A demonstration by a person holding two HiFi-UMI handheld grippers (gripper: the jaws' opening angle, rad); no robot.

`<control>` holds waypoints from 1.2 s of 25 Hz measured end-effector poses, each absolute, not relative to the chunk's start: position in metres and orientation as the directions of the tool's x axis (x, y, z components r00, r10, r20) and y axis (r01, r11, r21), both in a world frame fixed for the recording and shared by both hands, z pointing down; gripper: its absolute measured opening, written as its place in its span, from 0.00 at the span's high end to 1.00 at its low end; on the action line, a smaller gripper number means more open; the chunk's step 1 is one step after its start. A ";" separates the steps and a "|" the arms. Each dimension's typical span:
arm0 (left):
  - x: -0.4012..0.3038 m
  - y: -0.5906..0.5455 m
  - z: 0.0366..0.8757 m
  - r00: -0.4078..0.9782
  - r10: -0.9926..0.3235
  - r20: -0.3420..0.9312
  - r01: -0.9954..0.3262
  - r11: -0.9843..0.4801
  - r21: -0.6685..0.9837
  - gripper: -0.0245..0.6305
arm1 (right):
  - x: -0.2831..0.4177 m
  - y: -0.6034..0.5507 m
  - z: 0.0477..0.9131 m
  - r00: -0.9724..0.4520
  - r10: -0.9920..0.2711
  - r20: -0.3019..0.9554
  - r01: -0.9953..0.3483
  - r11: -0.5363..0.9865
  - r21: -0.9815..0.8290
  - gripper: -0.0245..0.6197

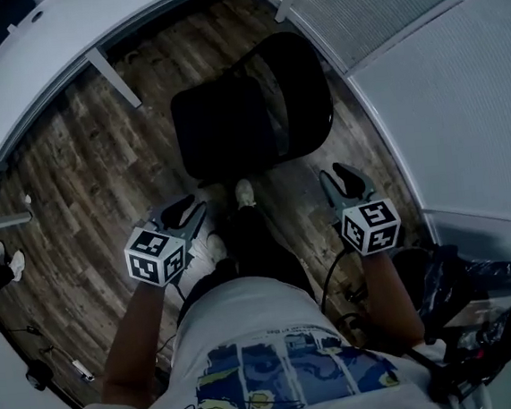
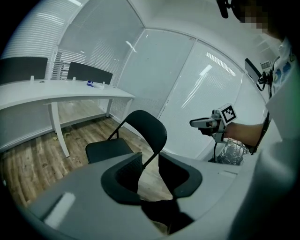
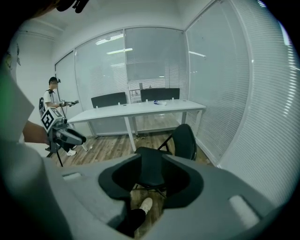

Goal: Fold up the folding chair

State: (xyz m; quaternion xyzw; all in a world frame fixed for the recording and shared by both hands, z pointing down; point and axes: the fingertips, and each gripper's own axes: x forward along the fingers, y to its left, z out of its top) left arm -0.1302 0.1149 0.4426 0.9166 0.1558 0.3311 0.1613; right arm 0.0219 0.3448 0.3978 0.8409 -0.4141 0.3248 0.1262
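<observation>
A black folding chair (image 1: 247, 119) stands unfolded on the wood floor right in front of me, seat toward me and backrest (image 1: 305, 86) on the far right side. My left gripper (image 1: 189, 211) hovers short of the seat's near left corner, jaws open with nothing between them. My right gripper (image 1: 341, 180) hangs open and empty near the backrest's near side. In the left gripper view the chair (image 2: 140, 133) shows beyond the parted jaws, apart from them. The right gripper view frames the chair's seat (image 3: 149, 165) between its open jaws, still at a distance.
A long white desk (image 1: 43, 49) with slim legs (image 1: 114, 78) runs along the far left. Glass walls with blinds (image 1: 460, 89) close in on the right. A crumpled silver-black bag (image 1: 460, 278) lies at my right. My white shoe (image 1: 245, 192) is near the seat. Another person (image 3: 53, 105) stands at the back.
</observation>
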 end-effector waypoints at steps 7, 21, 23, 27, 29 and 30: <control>-0.096 0.098 0.481 0.714 0.385 0.585 0.119 -0.890 0.440 0.74 | 0.085 0.343 0.429 0.428 -0.566 0.704 -0.765 -0.643 -0.052 0.74; -0.058 0.073 0.585 0.667 0.333 0.666 -0.004 -0.893 0.450 0.66 | 0.185 0.359 0.500 0.409 -0.472 0.781 -0.694 -0.717 -0.070 0.67; -0.054 0.068 0.599 0.664 0.333 0.669 -0.022 -0.886 0.463 0.64 | 0.194 0.361 0.508 0.408 -0.462 0.787 -0.682 -0.728 -0.074 0.66; -0.045 0.056 0.626 0.671 0.331 0.664 -0.060 -0.868 0.493 0.61 | 0.206 0.363 0.523 0.402 -0.453 0.796 -0.664 -0.743 -0.088 0.65; -0.042 0.051 0.640 0.669 0.326 0.668 -0.071 -0.866 0.494 0.60 | 0.209 0.363 0.532 0.394 -0.458 0.797 -0.659 -0.745 -0.102 0.65; -0.041 0.050 0.647 0.666 0.324 0.671 -0.077 -0.866 0.494 0.59 | 0.210 0.363 0.536 0.389 -0.459 0.798 -0.659 -0.744 -0.107 0.65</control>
